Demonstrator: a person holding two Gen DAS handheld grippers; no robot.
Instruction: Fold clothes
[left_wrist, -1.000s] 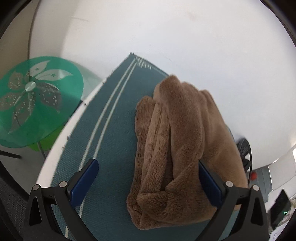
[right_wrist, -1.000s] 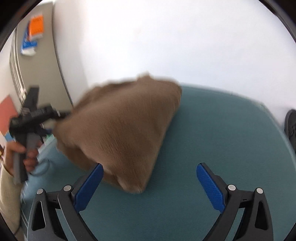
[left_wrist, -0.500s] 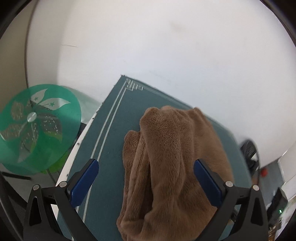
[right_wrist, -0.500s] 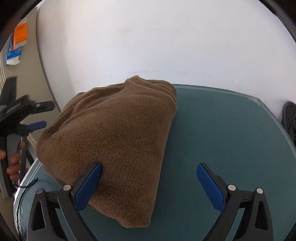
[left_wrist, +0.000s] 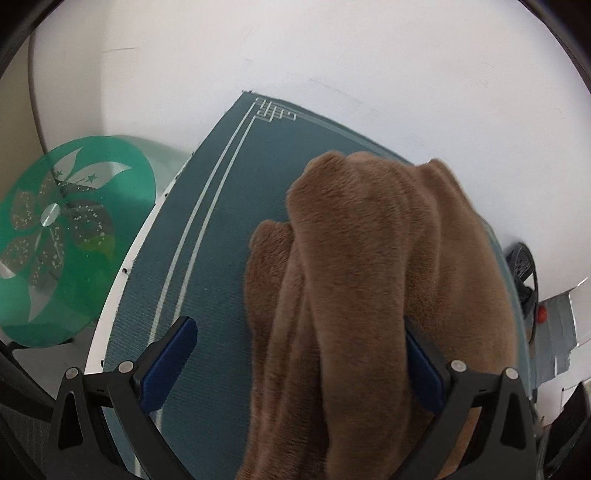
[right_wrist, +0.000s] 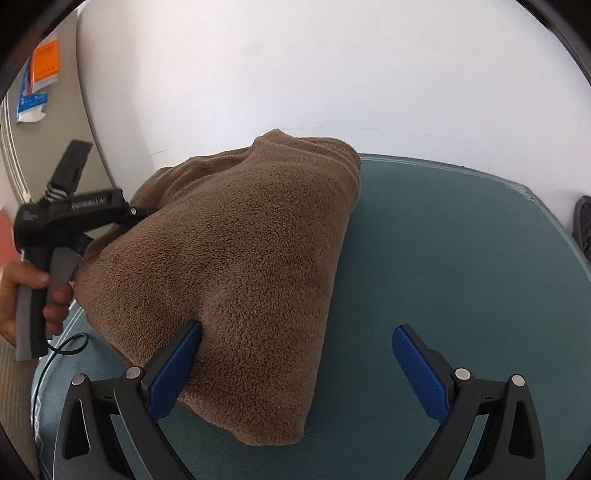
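- the left hand-held gripper (left_wrist: 295, 365) has its jaws spread wide; the folded brown fleece garment (left_wrist: 376, 295) lies between them and over the right-hand blue pad, but nothing is pinched — released, as far as the view shows.
- the right hand-held gripper (right_wrist: 295, 369) is also spread open; its left pad (right_wrist: 173, 369) presses into the near edge of the fleece, while the right pad stands well apart over bare mat.
- the garment lies as a thick bundle on the teal mat (right_wrist: 443, 258) covering the tabletop, its long axis running away from both cameras toward the white wall; from the right hand-held gripper it lies ahead and to the left.
- both are at the bundle; a guess is that any tidying nudge or lift starts from the left one, whose jaws straddle it.
- a person's hand (right_wrist: 22, 295) grips the left tool's handle at the bundle's far side.
- no containers show; a green glass disc (left_wrist: 62, 236) sits beside the tabletop.
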